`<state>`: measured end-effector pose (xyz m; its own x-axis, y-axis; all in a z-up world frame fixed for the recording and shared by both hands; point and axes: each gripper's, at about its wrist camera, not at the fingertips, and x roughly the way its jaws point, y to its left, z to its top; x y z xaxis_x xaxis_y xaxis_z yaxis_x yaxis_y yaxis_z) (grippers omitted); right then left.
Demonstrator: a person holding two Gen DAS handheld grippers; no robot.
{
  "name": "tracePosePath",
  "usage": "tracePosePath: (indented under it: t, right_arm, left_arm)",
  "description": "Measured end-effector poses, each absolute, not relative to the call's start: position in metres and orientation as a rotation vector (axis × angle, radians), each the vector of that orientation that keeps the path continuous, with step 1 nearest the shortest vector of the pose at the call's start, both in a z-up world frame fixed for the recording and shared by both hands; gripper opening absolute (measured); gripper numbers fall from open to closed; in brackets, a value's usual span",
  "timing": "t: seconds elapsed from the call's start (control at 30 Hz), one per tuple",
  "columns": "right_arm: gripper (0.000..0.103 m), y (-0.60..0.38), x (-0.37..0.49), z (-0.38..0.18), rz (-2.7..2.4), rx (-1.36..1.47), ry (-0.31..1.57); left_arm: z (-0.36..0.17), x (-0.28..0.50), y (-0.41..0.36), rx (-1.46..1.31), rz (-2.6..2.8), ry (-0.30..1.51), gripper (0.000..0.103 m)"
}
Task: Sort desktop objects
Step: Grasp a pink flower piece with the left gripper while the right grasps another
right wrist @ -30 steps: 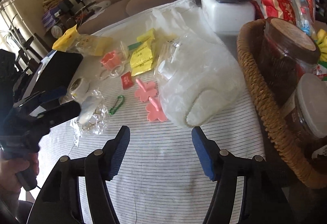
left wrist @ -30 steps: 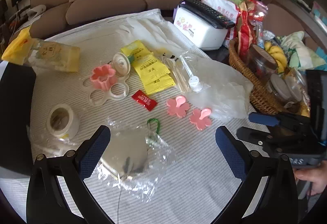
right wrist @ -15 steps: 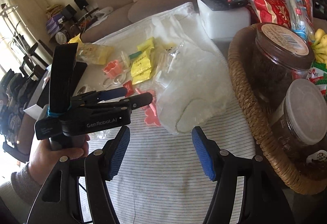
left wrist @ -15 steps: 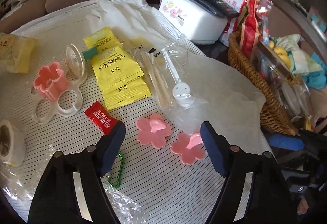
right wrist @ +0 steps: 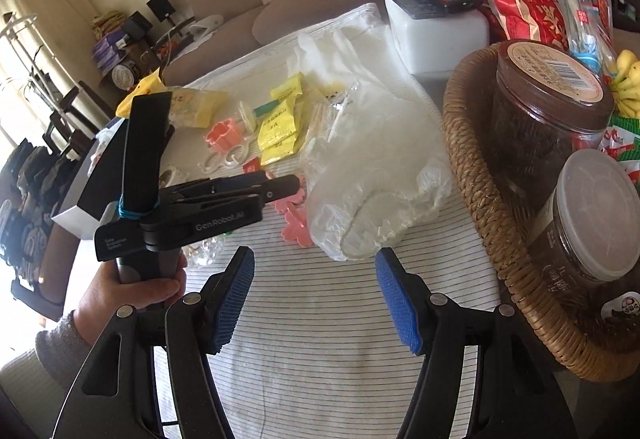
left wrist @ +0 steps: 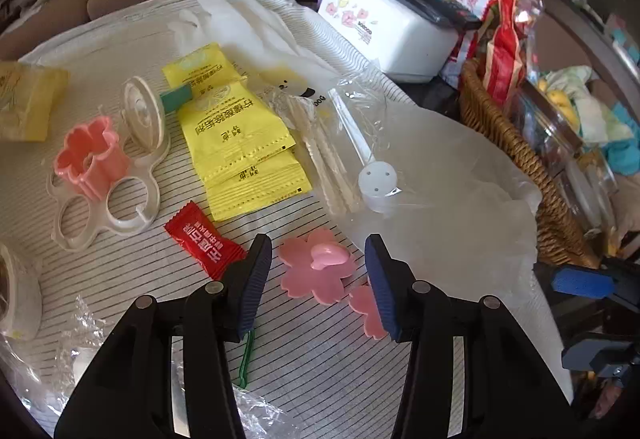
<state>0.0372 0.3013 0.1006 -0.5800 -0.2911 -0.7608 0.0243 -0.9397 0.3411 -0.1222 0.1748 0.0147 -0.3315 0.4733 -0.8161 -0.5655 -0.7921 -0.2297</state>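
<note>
Two pink flower-shaped pieces lie on the striped cloth. My left gripper [left wrist: 318, 259] hovers low over the nearer pink flower [left wrist: 316, 271], which sits between its blue pads. The jaws are closing, and neither pad touches the flower. The left gripper's right finger partly covers the second pink flower [left wrist: 366, 313]. In the right wrist view a hand holds the left gripper [right wrist: 280, 187] above the pink flowers [right wrist: 296, 229]. My right gripper [right wrist: 316, 271] stands open over bare cloth with nothing between its fingers.
Around the flowers lie a red candy [left wrist: 204, 239], yellow sachets [left wrist: 236, 143], a pink cutter [left wrist: 90, 161], a green carabiner [left wrist: 246, 359] and a clear plastic bag [left wrist: 440, 207]. A wicker basket [left wrist: 516, 159] of jars stands right. A white box [left wrist: 384, 27] sits behind.
My left gripper has moved forward and down from the crumpled wrapper to the pink flowers, and its jaws have narrowed around the nearer one. The right gripper has kept still.
</note>
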Motion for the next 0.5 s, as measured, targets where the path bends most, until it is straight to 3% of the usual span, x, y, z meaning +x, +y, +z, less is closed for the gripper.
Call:
tracePosePath:
  t: [0.1, 0.5]
  right_arm:
    - [0.066, 0.299, 0.036, 0.1, -2.6, 1.343, -0.431]
    - [0.066, 0.289, 0.035, 0.099, -2.578, 1.319, -0.414]
  left_arm:
    - [0.014, -0.12, 0.185, -1.258, 2.138, 0.198, 0.014]
    - [0.055, -0.085, 0.137, -1.221, 2.131, 0.075, 0.014]
